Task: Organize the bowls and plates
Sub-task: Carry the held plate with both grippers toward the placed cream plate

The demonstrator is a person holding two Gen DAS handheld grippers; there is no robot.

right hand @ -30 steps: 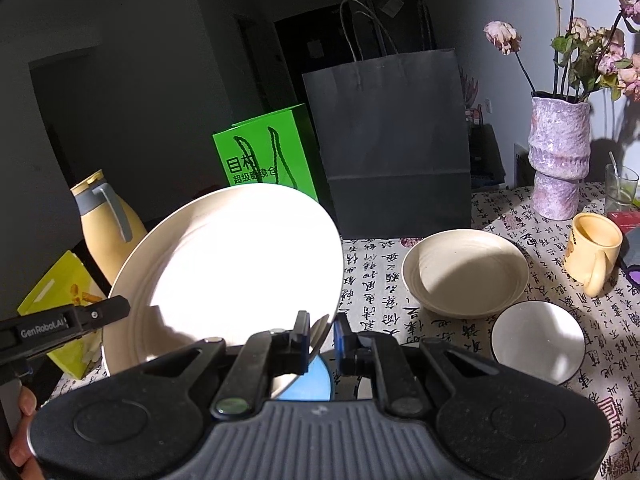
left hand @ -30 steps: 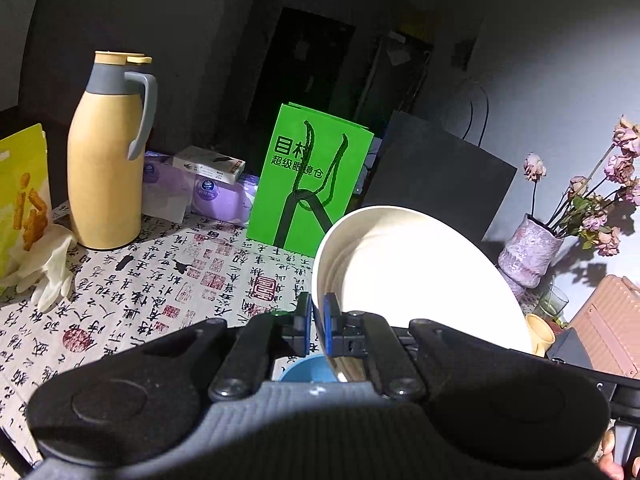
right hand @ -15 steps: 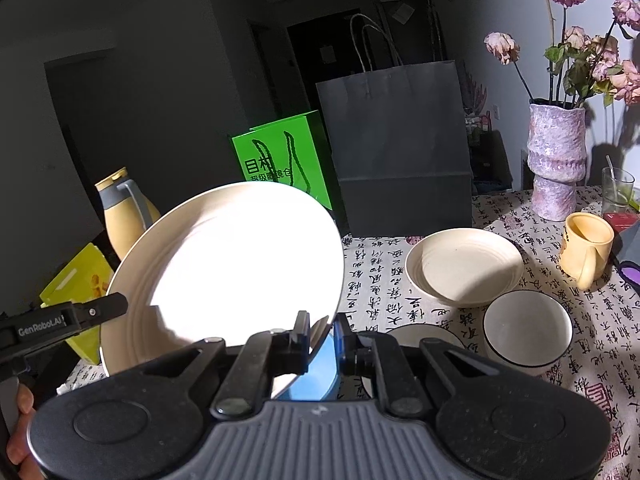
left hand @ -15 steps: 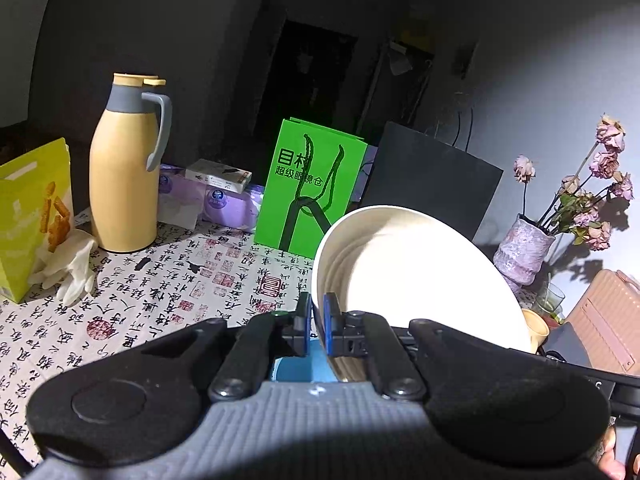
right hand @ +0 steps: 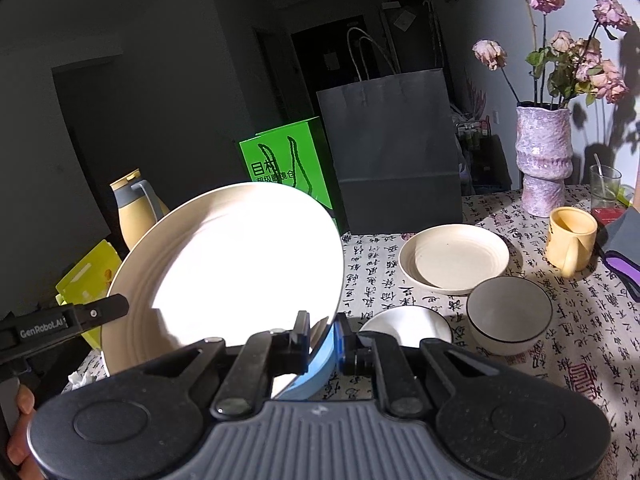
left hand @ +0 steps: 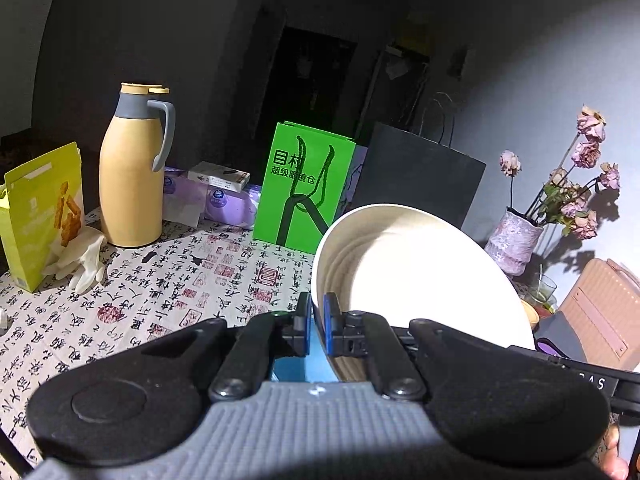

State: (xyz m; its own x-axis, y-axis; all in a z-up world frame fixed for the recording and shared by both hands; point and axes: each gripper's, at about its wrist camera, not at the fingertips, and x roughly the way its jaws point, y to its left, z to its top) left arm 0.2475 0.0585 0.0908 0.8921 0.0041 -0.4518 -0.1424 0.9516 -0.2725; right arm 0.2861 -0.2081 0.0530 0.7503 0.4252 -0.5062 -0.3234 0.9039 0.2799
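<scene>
Nearest you: your left gripper (left hand: 316, 312) and right gripper (right hand: 323, 334), each clamped on opposite rim edges of the large cream round plate (right hand: 236, 272), held tilted above the calligraphy-print tablecloth (left hand: 168, 280). Beneath it, a pale blue dish (right hand: 316, 372). Beyond: white bowl (right hand: 404, 322), black-rimmed grey bowl (right hand: 508, 314), small cream ridged plate (right hand: 454, 258). Farthest: dark paper bag (right hand: 394, 152).

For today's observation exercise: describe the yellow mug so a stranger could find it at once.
Start at the purple vase of dried roses. The yellow mug stands just in front of it, right of the cream plate. It alone has a handle.
</scene>
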